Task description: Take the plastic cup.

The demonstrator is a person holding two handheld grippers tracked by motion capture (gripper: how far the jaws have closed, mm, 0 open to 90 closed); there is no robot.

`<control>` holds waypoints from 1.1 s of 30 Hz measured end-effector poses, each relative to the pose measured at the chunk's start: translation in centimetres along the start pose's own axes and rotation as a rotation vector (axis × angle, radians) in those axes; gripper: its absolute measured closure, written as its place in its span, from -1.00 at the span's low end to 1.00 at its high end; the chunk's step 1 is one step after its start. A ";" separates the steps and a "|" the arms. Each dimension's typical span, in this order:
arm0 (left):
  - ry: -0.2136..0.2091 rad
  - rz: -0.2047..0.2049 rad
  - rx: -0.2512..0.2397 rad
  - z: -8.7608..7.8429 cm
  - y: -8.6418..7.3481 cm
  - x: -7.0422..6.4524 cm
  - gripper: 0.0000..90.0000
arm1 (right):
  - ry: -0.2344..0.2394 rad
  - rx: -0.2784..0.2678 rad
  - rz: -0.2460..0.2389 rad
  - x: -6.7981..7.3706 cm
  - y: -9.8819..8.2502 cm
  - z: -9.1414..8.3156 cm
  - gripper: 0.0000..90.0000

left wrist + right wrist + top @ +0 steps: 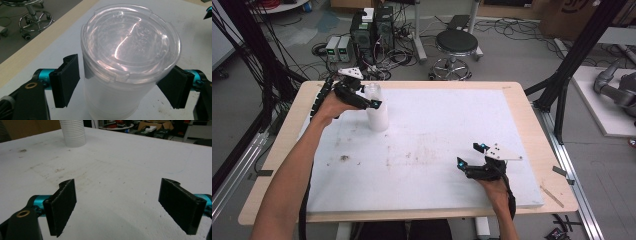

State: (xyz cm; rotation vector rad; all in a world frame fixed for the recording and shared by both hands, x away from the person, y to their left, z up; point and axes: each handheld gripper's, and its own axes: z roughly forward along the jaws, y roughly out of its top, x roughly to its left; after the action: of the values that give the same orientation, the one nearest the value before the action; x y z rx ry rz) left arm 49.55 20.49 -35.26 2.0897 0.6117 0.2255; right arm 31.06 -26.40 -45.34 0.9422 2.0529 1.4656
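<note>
Translucent plastic container with clear snap-on lid, upright on white table mat, far-left part, near back edge. In left gripper view, seen from above and slightly to one side: lid seated on rim, glare across top, milky ribbed wall below. Left gripper reaching in from left at container's upper part, just under lid rim. Black pads straddling container, one each side; right-hand pad tucked against wall under lid overhang, looks touching; left-hand pad just beside wall, thin gap visible. Not a clenched grasp, container between jaws but not squeezed from both sides. Left forearm stretched diagonally from bottom-left of high view, cable trailing along it, grey three-cornered plate on top of gripper. Right gripper low over mat at near-right, well apart from container, released, jaws spread wide with nothing between, bare stained mat under them in right gripper view. Same container at top-left of right gripper view, ribbed lower wall only, top cut off by frame. Mat scuffed, brown specks and smudge left of centre. Wooden tabletop showing as border around mat. Beyond table on floor: black stool with chrome base, power supplies and tangled cables.
</note>
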 end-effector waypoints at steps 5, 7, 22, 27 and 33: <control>0.000 -0.004 -0.001 0.3 0.1 -0.1 -0.50 | -0.001 0.001 0.001 0.0 0.0 0.0 -0.68; 0.002 -0.003 0.001 0.4 0.1 -0.1 -0.49 | -0.002 0.000 0.001 0.0 0.0 0.0 -0.68; 0.006 -0.001 0.002 0.3 0.3 -0.2 -0.28 | -0.001 0.002 0.001 0.0 0.0 0.0 -0.68; 0.013 -0.005 0.001 0.2 0.4 -0.3 -0.27 | -0.001 0.002 0.000 0.0 0.0 0.0 -0.68; 0.030 -0.007 -0.008 -0.7 1.1 -0.5 -0.26 | -0.002 0.001 -0.004 0.0 0.0 0.1 -0.68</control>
State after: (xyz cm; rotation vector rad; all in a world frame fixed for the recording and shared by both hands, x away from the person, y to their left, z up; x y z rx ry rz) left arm 49.22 20.18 -33.93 2.0796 0.6356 0.2556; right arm 31.10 -26.34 -45.34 0.9394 2.0533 1.4606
